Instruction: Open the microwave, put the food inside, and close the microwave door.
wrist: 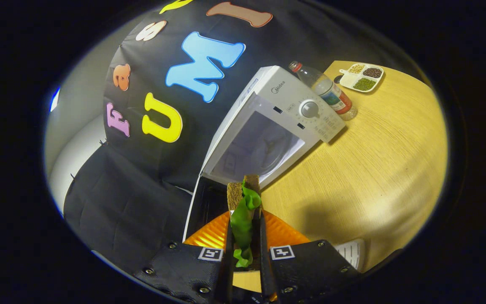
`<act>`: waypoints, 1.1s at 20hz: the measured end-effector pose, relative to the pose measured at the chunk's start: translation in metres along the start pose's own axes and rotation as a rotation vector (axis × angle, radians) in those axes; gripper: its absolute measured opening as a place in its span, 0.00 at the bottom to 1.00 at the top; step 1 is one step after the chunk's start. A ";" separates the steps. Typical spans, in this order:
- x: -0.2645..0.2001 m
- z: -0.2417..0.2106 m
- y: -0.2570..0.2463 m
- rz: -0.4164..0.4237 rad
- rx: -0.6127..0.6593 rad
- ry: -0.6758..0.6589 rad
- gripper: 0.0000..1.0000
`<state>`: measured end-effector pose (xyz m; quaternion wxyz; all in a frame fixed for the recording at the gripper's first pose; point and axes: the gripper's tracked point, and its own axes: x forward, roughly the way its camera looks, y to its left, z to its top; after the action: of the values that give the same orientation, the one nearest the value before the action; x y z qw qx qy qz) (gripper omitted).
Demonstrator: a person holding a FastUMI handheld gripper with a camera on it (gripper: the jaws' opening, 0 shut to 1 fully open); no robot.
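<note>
My jaws are clenched on the sandwich [244,213], one finger pressing on each side of it; it stands on edge between them, brown bread slices with green lettuce spilling out along the gap and curling down toward my fingers [229,249]. Under the sandwich lies an orange ribbed plate [283,232], its rim fanning out on either side of my fingers. Just ahead of the sandwich's top end stands the white microwave [268,126] on the wooden table [378,169]. Its door [203,207] hangs open, the dark inner face running down beside the plate, and the pale cavity with its turntable shows right beyond the bread. The dial [309,109] sits on the control panel farther along. Past the microwave, touching or just beside its far corner, a plastic bottle [325,89] with a red cap stands. Beyond that, well apart near the table's far edge, is a white divided tray [362,77] holding separate heaps of grains or beans.
</note>
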<state>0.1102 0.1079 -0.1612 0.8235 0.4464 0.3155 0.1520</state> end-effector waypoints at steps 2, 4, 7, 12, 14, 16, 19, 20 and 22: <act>0.019 0.009 0.002 0.006 0.003 -0.036 0.26; 0.039 0.017 0.004 0.017 0.008 -0.075 0.26; 0.069 0.023 0.002 0.019 0.036 -0.107 0.26; 0.117 0.040 -0.006 0.050 0.056 -0.180 0.26; 0.135 0.045 -0.008 0.055 0.076 -0.199 0.26; 0.153 0.050 -0.008 0.058 0.089 -0.227 0.26; 0.185 0.061 -0.013 0.057 0.088 -0.271 0.26; 0.195 0.064 -0.016 0.051 0.093 -0.278 0.26; 0.216 0.067 -0.024 0.038 0.114 -0.289 0.26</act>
<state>0.3158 0.1667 -0.2369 0.8305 0.5156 0.1934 0.0835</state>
